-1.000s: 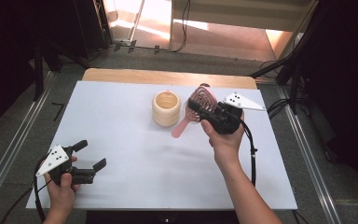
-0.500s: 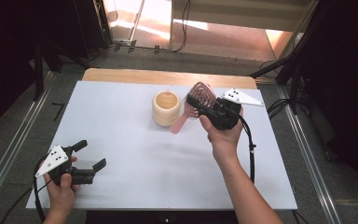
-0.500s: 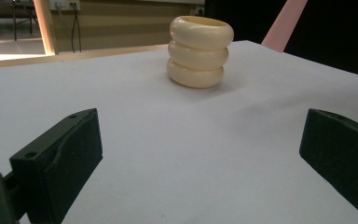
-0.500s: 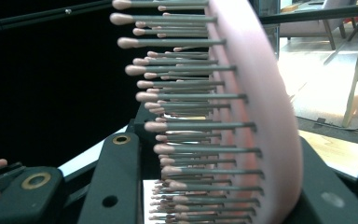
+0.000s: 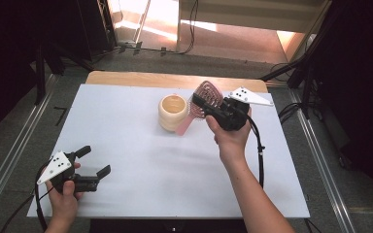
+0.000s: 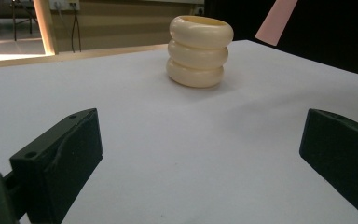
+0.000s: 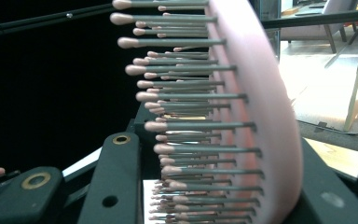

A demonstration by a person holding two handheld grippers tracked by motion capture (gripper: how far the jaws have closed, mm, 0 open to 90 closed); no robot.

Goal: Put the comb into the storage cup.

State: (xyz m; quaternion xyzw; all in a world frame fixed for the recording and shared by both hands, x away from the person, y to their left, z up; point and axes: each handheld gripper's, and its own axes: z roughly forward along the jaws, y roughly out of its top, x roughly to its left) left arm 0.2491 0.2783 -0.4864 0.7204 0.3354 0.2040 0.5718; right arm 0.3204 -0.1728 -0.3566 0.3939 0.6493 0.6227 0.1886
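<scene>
A pink hairbrush (image 5: 208, 93) hangs above the table at the back, tilted, with my right gripper (image 5: 201, 104) shut on its head. Its handle (image 5: 184, 125) slants down to the right side of a cream ringed cup (image 5: 172, 112); I cannot tell whether they touch. In the right gripper view the bristles and pink back (image 7: 261, 107) stand between the two black jaws of the right gripper (image 7: 219, 186). My left gripper (image 5: 95, 160) lies open at the front left with nothing between its jaws. The left gripper (image 6: 200, 154) faces the cup (image 6: 199, 51), and the pink handle end (image 6: 276, 21) hangs in the air.
The white table sheet (image 5: 126, 145) runs to a wooden strip (image 5: 126, 77) at the far edge. Metal rails (image 5: 9, 160) flank both sides. Dark stands and cables lie beyond the table.
My right hand has edged slightly left and away with the brush, bringing the handle closer to the cup. The left gripper has stayed put.
</scene>
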